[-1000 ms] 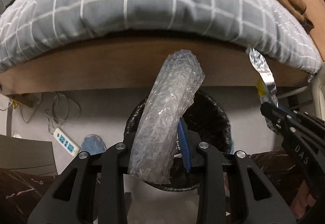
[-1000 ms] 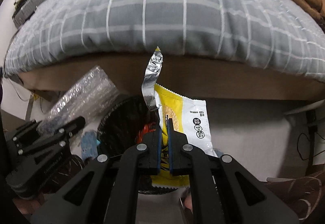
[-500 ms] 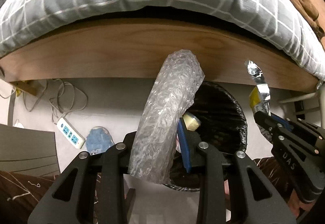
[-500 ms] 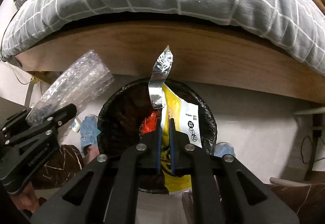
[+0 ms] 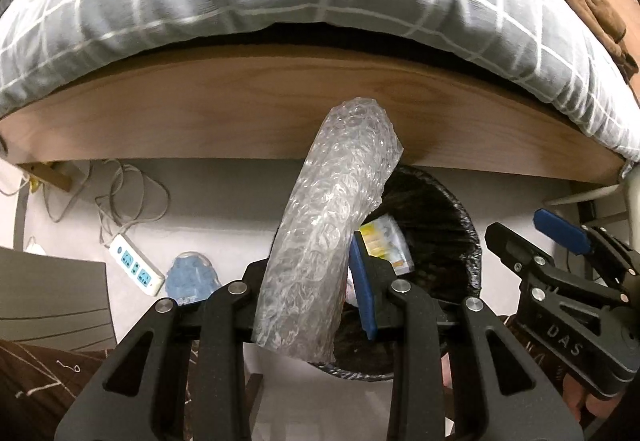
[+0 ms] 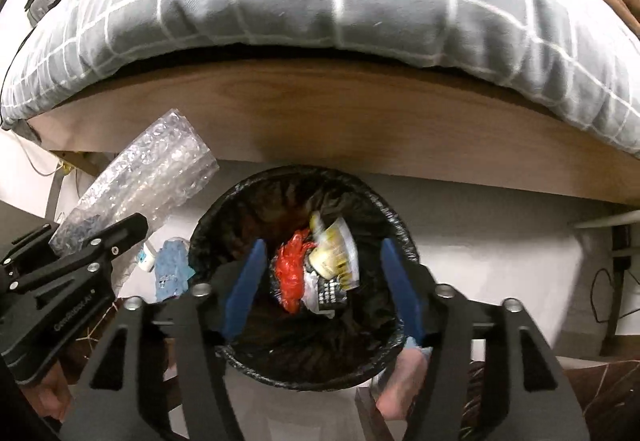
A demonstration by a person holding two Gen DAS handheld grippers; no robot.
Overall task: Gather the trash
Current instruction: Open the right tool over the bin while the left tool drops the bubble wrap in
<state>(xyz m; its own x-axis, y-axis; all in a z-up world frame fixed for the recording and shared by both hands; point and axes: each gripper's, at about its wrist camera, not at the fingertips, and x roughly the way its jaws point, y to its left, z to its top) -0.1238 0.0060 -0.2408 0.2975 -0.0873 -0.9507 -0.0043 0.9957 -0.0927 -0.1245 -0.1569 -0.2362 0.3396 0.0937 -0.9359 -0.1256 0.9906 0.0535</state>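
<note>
Our right claw (image 6: 320, 277) is opening above the bin (image 6: 404, 229), nothing between its jaws; the wrapper (image 6: 334, 249) it pinched a second ago now lies inside. Our left claw (image 5: 308, 281) stays clenched on the bubble wrap (image 5: 332, 213), over the bin's left rim, next to drop.

The left gripper (image 5: 308, 281) is a black plastic two-finger assembly with triangular cut-outs in its linkage arms and round silver pivot screws on each arm. A blue rubber pad (image 5: 362, 281) lines the inner face of its right finger. Seen from the right wrist camera, small white lettering runs along its side.

The right gripper (image 6: 322, 279) has the same black frame, silver screws and triangular cut-outs. Both its fingers carry blue pads (image 6: 244, 287). Seen from the left wrist camera, its side is marked "DAS" in pale letters.
</note>
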